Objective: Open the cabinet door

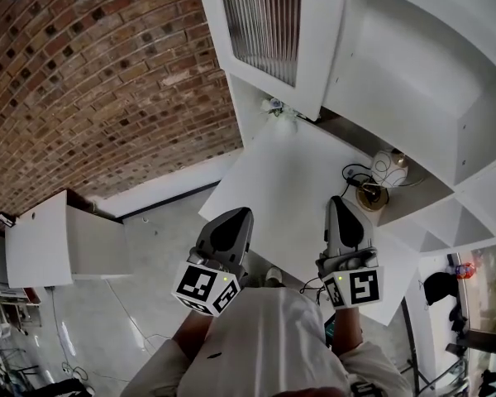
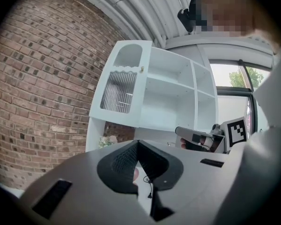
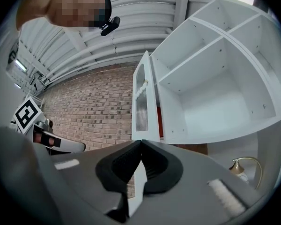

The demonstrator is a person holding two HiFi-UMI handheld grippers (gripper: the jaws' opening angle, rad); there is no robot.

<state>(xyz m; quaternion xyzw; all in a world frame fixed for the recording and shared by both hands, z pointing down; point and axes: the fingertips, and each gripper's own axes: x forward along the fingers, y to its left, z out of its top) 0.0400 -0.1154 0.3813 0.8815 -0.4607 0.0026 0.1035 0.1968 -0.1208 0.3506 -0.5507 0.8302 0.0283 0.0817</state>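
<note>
Cabinet door: white, with a ribbed pane; stands open, swung out at the left side of the cabinet toward the brick wall; seen nearly edge-on in the right gripper view; a small gold knob sits at its free edge

Cabinet: white, open-fronted now; its shelves and dividers show inside; it rises above the bench

Left gripper: jaws together, tips meeting, nothing between them; held over the near edge of the bench, well apart from the door; points toward the cabinet

Right gripper: jaws closed tip to tip, nothing held; beside the left gripper, apart from it; also clear of the door and cabinet

Bench: white, flat, under the cabinet; both grippers hover over its near part

Lamp: gold-coloured base and stem; stands on the bench at the right, ahead of the right gripper, with a dark cord beside it

Flowers: small pale bunch at the back of the bench, below the open door

Brick wall: red-brown; fills the left of the head view

Low white unit: on the floor by the wall, well left of the grippers
</note>
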